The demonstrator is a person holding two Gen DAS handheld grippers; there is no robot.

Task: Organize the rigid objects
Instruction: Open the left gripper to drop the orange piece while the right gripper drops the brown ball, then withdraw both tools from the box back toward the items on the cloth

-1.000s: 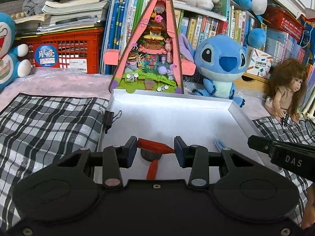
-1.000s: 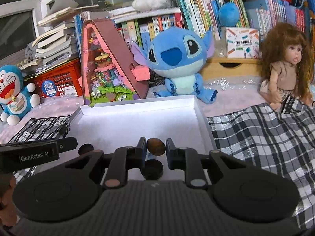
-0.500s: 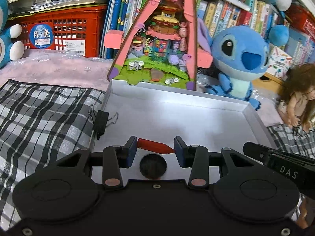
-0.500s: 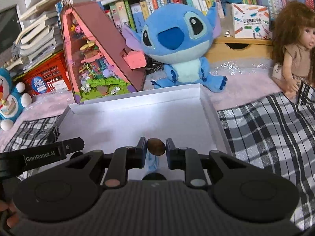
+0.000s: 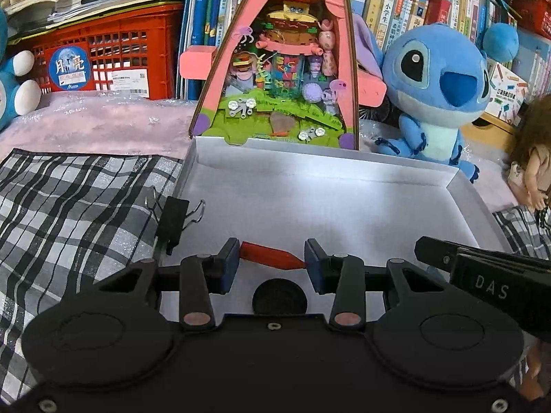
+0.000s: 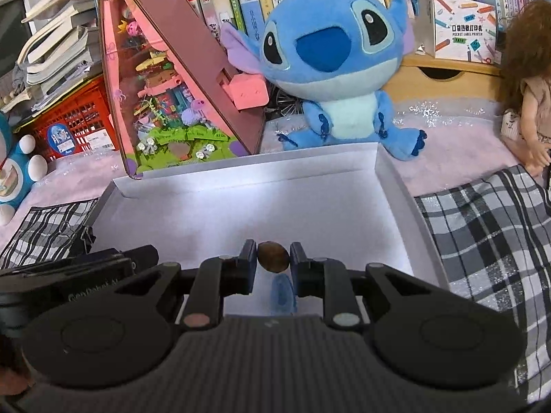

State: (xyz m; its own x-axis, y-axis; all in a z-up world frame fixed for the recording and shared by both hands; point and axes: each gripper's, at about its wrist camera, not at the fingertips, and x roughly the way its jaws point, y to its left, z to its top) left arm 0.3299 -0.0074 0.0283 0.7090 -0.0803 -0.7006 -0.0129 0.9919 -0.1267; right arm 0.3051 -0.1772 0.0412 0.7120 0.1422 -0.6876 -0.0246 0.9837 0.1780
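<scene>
Carrying step, judged: left gripper (image 5: 272, 258) clamps a red stick (image 5: 270, 256) and right gripper (image 6: 273, 261) clamps a brown nut (image 6: 273, 256), both over the near end of the white tray (image 5: 461, 199); next comes lowering and releasing inside.

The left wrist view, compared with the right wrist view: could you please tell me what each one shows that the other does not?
Only the left wrist view shows the left gripper clamping a red tapered plastic piece, with a black round disc lying in the tray below it.

Only the right wrist view shows the right gripper clamping a small brown oval object, above a blue translucent piece on the tray floor.

Both show the shallow white cardboard tray, the black binder clip on its left rim, the pink triangular diorama and the blue plush toy.
</scene>
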